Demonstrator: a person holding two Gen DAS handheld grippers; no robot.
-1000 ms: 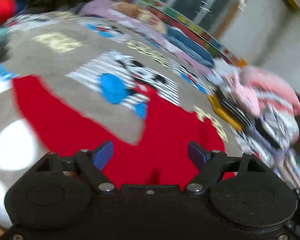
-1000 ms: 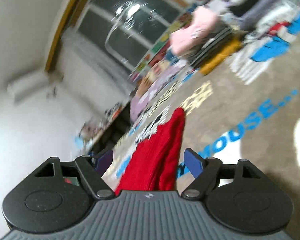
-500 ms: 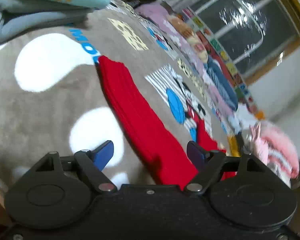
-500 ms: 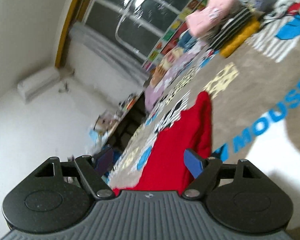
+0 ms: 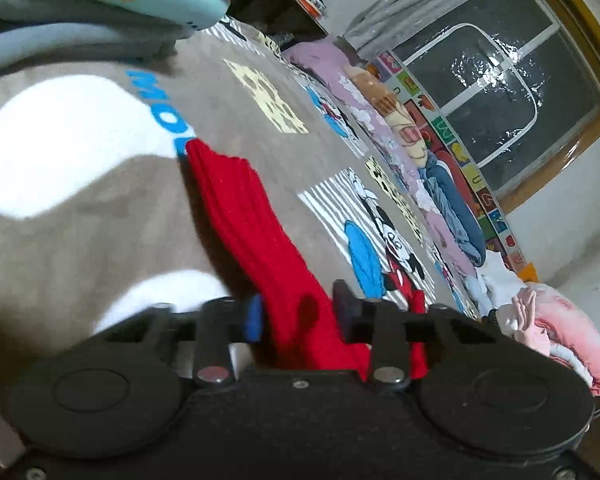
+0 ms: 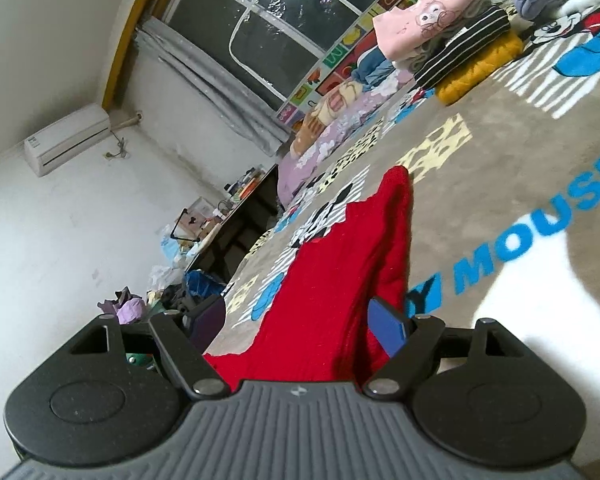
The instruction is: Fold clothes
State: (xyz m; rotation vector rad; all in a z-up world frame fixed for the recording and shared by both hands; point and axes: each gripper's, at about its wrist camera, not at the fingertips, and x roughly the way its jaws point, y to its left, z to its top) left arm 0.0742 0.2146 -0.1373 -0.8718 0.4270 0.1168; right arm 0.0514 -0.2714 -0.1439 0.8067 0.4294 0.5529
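Observation:
A red knitted garment [image 5: 252, 220] lies in a long folded strip on the grey Mickey Mouse blanket [image 5: 80, 216]. My left gripper [image 5: 298, 314] has its jaws closed in on the near end of the strip, with red cloth pinched between them. In the right wrist view the same red garment [image 6: 340, 264] runs away from me. My right gripper [image 6: 296, 318] is open, its jaws wide apart with the cloth lying between them, and its blue pad [image 6: 386, 326] sits at the garment's right edge.
A stack of folded blue and teal clothes [image 5: 80, 4] sits at the far left. A pile of pink, striped and yellow clothes [image 6: 448, 44] lies at the blanket's far side. Pillows and bedding [image 5: 440, 184] line the wall under a window [image 6: 276, 20]. A cluttered desk [image 6: 228, 220] stands beyond the bed.
My left gripper's jaws have closed from wide open onto the red garment's near end. The left view swung so the garment is seen as a narrow strip. The right gripper stayed open.

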